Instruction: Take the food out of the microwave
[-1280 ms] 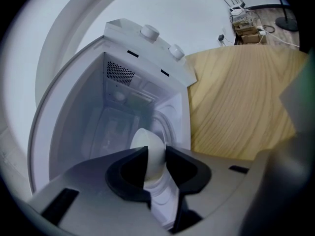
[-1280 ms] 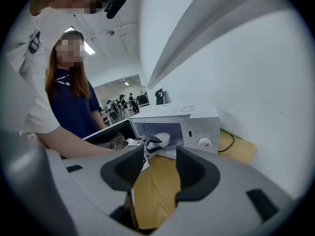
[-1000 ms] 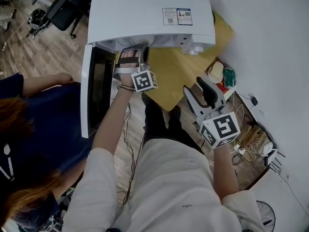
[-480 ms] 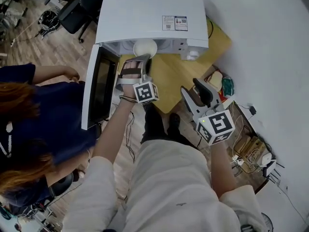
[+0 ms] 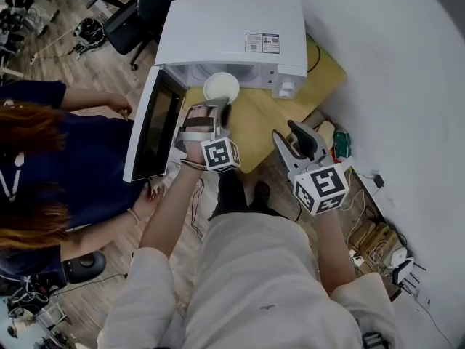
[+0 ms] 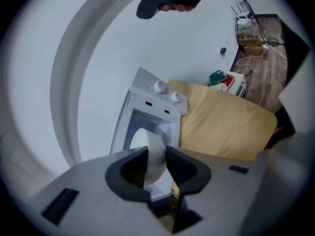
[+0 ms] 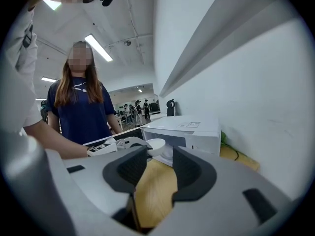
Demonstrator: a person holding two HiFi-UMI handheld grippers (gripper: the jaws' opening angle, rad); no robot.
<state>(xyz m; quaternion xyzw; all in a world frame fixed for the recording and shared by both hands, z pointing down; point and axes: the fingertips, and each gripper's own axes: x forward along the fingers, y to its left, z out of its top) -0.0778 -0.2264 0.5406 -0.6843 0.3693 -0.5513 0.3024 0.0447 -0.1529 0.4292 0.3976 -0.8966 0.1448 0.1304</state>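
The left gripper (image 6: 156, 163) has its jaws closed on the rim of a white round bowl (image 5: 221, 87). The rim stands on edge between the two dark pads, and the rest of the bowl reaches out ahead of the jaw tips. Just beyond the bowl is the open cavity of the white box-shaped microwave (image 5: 232, 31). The bowl seems to be at the mouth of the cavity rather than deep inside, but the head view does not make this sure. What the bowl holds cannot be seen.

The microwave door (image 5: 152, 133) stands open, on the outer side of the left jaws.

The right gripper (image 7: 160, 168) is apart from the bowl and its jaws are open. They have just been closing a little, with nothing between them. Only the light wooden surface (image 7: 155, 191) shows below the gap, and the microwave stands further ahead. A person in a dark blue shirt (image 7: 78, 112) stands beyond the left jaws.
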